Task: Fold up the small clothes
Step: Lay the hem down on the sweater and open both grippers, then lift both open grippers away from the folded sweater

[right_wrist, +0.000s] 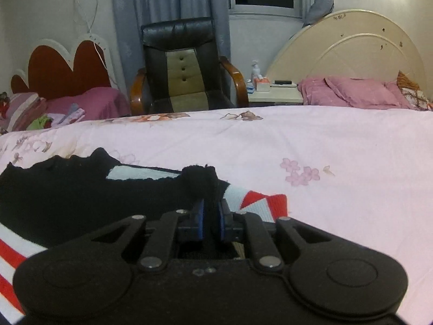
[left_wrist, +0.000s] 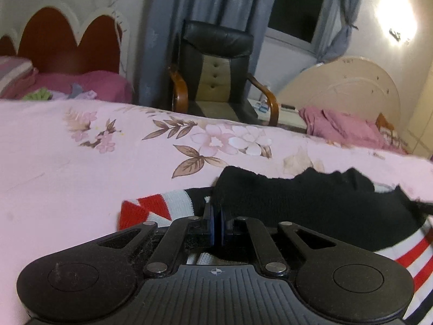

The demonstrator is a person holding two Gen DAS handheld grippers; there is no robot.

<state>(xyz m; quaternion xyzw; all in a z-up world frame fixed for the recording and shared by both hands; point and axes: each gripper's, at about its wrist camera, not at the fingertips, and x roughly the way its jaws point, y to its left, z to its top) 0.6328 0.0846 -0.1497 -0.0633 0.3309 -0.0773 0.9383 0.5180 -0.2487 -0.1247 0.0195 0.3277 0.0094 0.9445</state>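
Nearest in each wrist view is the claw itself, and each one is clamped on the garment. The left claw (left_wrist: 216,214) has its blue pads all but together on a thin black edge of the jumper (left_wrist: 311,203), at the corner where black knit meets the red-and-white striped band. The right claw (right_wrist: 209,214) pinches a thicker bunch of the same black fabric, which stands up as a small tuft between its pads.

Between the two grips the jumper runs sideways: from the left claw it stretches off to the right, from the right claw off to the left, so its long axis lies across the line both claws point along. Each hand holds one end of the near edge, neither nearer than the other as far as I can tell.

Beyond the raised edge the rest of the jumper lies on the bed (right_wrist: 324,140), with bare floral sheet ahead. The fold most likely carries the held edge forward over that lying part.
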